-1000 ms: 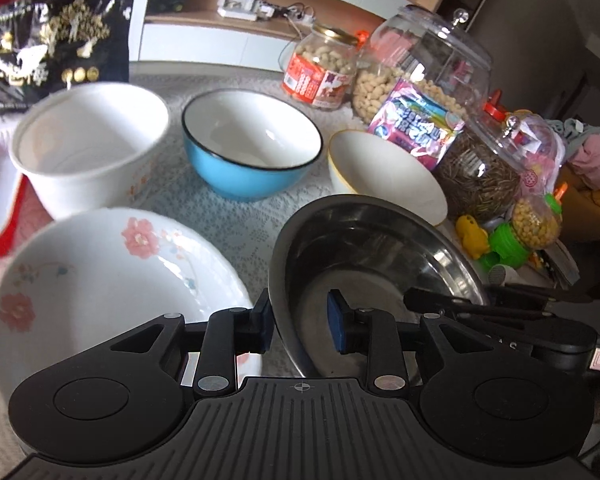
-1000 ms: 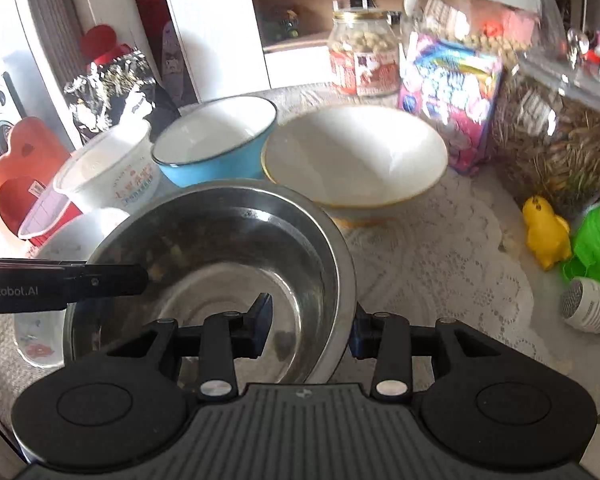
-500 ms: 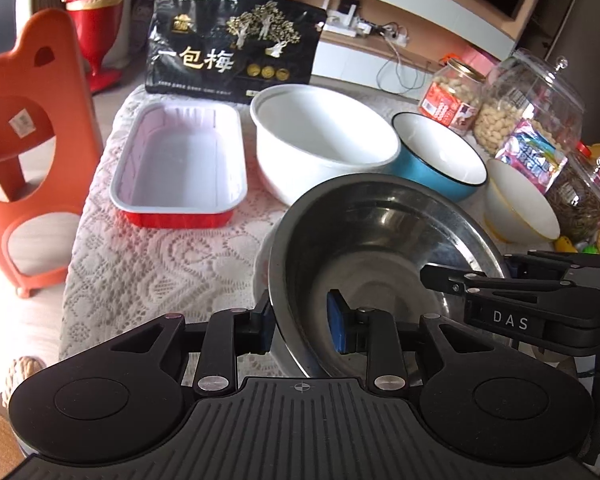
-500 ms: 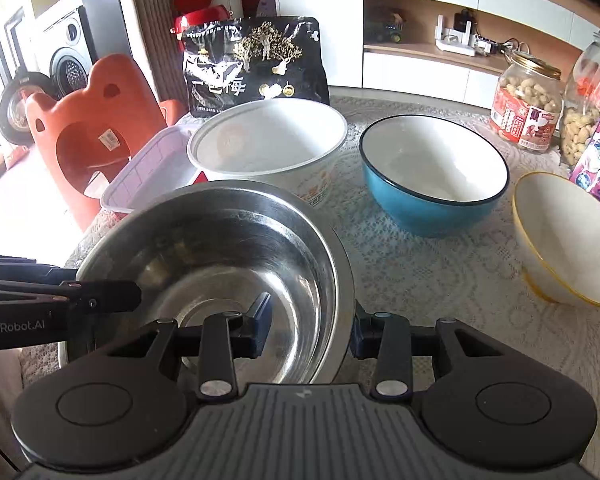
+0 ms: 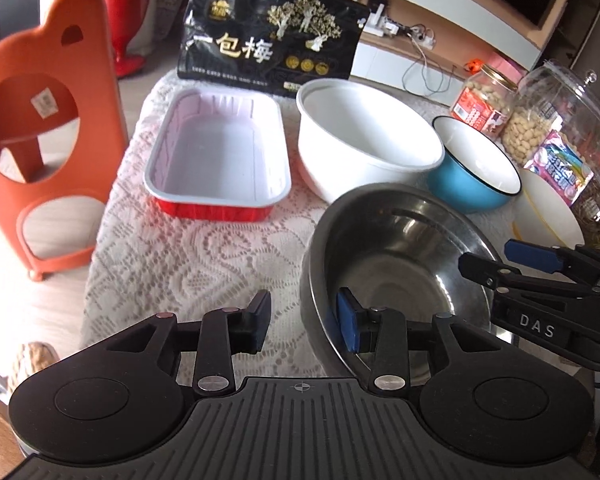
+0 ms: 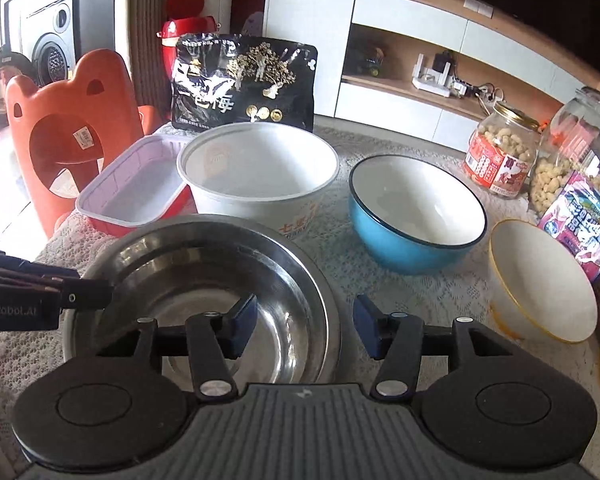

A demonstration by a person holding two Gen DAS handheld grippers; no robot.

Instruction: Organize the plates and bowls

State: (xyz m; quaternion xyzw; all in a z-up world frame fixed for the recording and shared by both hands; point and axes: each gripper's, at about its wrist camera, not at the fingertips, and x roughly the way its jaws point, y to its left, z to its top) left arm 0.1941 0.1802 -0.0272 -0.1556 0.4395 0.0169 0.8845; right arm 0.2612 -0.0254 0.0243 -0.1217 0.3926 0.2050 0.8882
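The steel bowl (image 5: 396, 264) is sitting mouth up on the lace-covered desk (image 5: 188, 256), round, so no long axis, in front of the white bowl (image 5: 364, 144). You are holding your left gripper (image 5: 304, 322) angled down over its left rim: one finger is standing outside the wall, the blue-padded one inside, and neither seems to be pressing, though the inner pad is hard to judge. Those fingers have just been opening, with the rim between them. Your right gripper (image 6: 304, 326) is angled down at the bowl's right rim, fingers (image 6: 240, 320) parted and clear of the metal, also just opened around it. Behind, the blue bowl (image 6: 416, 216) and the yellow-rimmed bowl (image 6: 540, 280) are both upright, and the red tray (image 5: 220, 160) is lying with its long axis running away from you. The right gripper is reading "DAS" in the left view; the left is showing "Robot.AI" mirrored. The black bag (image 5: 268, 48) is bearing "一包梅".
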